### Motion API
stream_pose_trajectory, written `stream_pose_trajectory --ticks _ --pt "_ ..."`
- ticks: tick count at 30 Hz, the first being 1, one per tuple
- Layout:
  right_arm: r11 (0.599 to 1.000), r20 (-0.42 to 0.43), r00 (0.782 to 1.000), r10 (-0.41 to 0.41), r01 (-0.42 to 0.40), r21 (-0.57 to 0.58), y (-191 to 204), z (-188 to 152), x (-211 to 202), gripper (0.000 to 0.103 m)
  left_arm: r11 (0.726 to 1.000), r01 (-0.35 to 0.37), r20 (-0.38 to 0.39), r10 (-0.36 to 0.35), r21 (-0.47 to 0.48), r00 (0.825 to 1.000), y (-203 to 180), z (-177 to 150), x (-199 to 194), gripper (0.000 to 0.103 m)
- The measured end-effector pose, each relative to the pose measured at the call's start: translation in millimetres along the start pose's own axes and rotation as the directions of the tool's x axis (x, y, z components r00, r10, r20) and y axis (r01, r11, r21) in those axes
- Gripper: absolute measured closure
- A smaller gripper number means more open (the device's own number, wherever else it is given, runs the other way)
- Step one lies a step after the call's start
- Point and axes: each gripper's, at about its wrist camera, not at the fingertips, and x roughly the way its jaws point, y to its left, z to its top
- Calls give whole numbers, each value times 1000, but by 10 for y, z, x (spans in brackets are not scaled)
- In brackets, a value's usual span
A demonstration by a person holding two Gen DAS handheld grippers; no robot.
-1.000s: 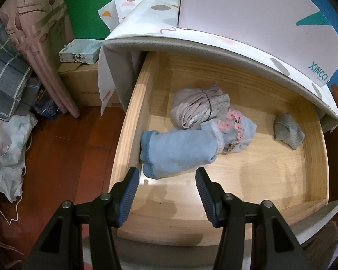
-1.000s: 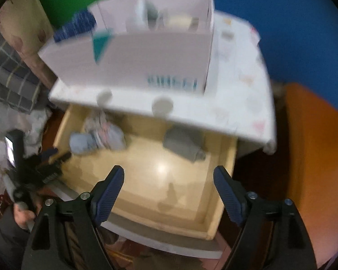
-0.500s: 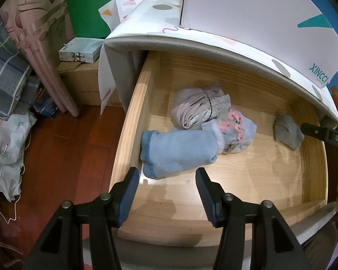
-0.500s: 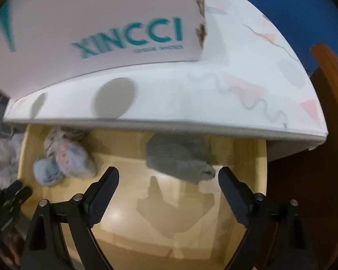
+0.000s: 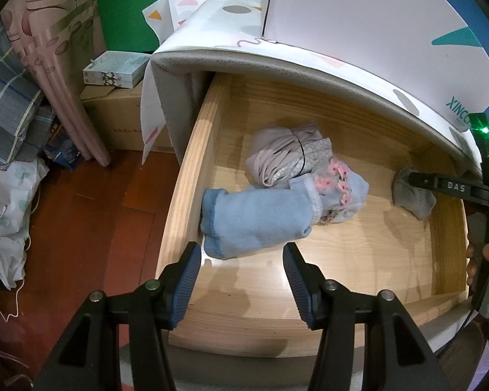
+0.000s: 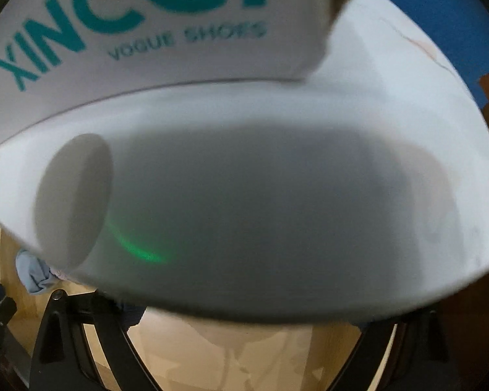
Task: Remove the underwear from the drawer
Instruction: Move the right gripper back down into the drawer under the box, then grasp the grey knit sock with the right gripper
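The wooden drawer (image 5: 182, 195) stands pulled out. Inside lie a rolled light blue garment (image 5: 257, 218), a blue piece with pink flowers (image 5: 339, 192), a folded grey-pink bundle (image 5: 277, 159) and, at the right end, a small grey garment (image 5: 414, 200). My left gripper (image 5: 241, 251) hangs open above the drawer's front, just short of the blue roll, holding nothing. A black finger (image 5: 440, 185) of my right gripper lies across the grey garment. In the right wrist view its jaws are opening wide; their tips are hidden under the white cabinet top (image 6: 244, 195).
A white XINCCI shoe box (image 5: 358, 9) sits on the cabinet top directly above the drawer. Left of the cabinet are a cardboard box (image 5: 117, 120), a pink curtain (image 5: 49, 65) and heaped cloth on the red wood floor. A hand (image 5: 485, 254) shows at the right edge.
The right gripper has dropped to the drawer's right end, onto the grey garment, and its jaws have spread. The cabinet top now fills its view. The left gripper has stayed put.
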Motion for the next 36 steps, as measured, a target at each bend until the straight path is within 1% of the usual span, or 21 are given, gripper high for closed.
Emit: stream_pose_trajectory --ticks 7,12,16,18,21,24,25,27,32,36 --pt "1000 -13 999 -30 30 0 46 81 145 10 1000 2 -1 -2 -2 1000 -4 2 3 50" --pt "999 13 999 -52 52 4 54 81 179 9 1000 7 -3 -7 -8 1000 7 4 17 50" --pt "998 -27 997 -65 65 -14 69 71 252 9 1000 9 -3 -9 -9 1000 15 5 18 50" --pt "997 -44 997 -68 67 -22 76 66 261 11 1000 9 -5 -9 -10 1000 17 4 22 50" --pt "998 -82 995 -60 59 -18 71 63 261 17 1000 11 -3 -11 -14 1000 23 5 16 50" --pt "999 -110 993 -50 48 -16 68 41 252 30 1000 10 -2 -10 -13 1000 26 4 11 50" --pt "1000 -125 992 -25 24 -5 59 27 253 36 1000 9 -2 -9 -13 1000 27 4 11 50" --pt "999 -159 987 23 -16 46 8 -5 274 37 1000 8 -2 -8 -13 1000 26 1 13 50" --pt "999 -184 982 31 -25 38 11 -54 269 37 1000 8 -2 -8 -14 1000 28 1 12 50" --pt "1000 -220 975 26 -27 1 62 -115 265 37 1000 6 -1 -6 -12 1000 23 -1 11 50"
